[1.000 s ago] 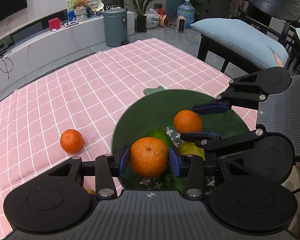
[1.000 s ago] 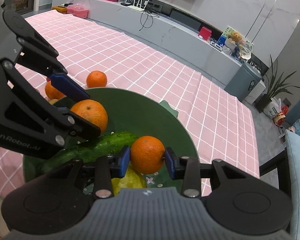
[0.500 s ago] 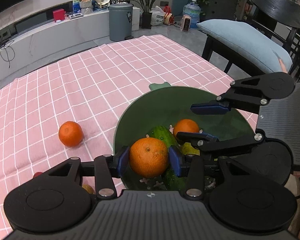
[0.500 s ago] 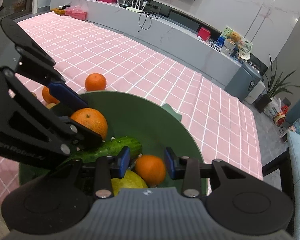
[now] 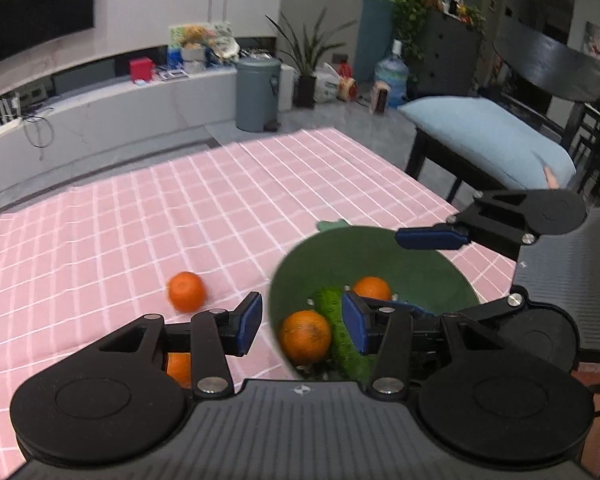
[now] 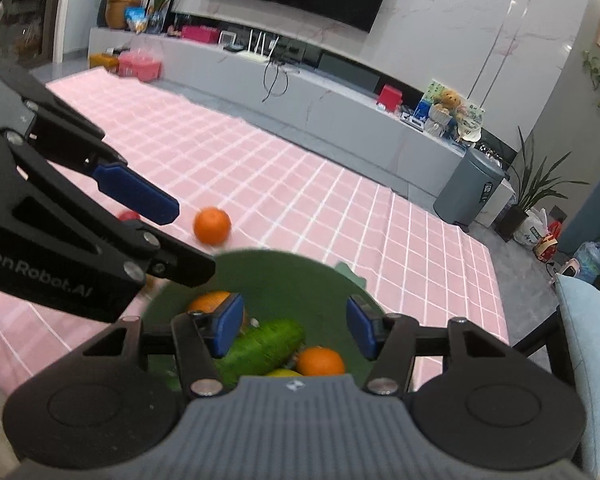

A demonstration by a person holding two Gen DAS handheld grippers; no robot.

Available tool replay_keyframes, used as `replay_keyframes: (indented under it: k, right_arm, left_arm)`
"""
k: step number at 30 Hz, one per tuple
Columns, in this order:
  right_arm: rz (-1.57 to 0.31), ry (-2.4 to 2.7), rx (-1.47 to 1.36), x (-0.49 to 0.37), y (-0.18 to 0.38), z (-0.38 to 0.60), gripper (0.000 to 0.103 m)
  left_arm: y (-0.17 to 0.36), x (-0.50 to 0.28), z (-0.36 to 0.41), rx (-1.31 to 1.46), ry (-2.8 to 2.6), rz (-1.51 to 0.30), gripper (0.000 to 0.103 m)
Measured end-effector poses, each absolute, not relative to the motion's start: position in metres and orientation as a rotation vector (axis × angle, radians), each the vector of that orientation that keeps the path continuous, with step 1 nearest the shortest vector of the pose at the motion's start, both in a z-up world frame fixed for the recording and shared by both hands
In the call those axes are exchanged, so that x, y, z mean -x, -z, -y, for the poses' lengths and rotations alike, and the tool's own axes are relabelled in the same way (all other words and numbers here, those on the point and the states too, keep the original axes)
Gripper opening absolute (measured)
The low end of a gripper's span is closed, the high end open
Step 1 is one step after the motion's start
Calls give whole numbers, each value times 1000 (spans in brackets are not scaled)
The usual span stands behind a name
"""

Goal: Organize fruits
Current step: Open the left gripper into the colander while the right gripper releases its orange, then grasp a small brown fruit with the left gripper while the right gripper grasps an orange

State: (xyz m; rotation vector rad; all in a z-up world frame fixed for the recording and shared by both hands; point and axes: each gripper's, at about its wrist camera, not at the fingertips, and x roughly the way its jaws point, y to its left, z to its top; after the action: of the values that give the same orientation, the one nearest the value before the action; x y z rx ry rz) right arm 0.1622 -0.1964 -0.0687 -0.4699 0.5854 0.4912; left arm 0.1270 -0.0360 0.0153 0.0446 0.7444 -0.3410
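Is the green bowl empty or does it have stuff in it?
Not empty. The green bowl holds two oranges, a cucumber and something yellow.

Matt green bowl, bumpy cucumber, checked pink cloth

You can read only "GenRobot.AI" in grey letters, with the first letter cut off, on the black side of your left tool.
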Motion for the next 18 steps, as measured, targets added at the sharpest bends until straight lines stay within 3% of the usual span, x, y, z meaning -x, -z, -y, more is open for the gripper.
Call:
replay_keyframes:
  k: [9, 18]
  right_arm:
    - [-516, -571, 447, -128, 62, 159, 55]
    - [-465, -708, 621, -108, 81, 115, 54]
  left_arm:
    - [-18, -105, -7, -39, 269, -756, 55]
    - [10, -98, -41, -27, 251, -848, 55]
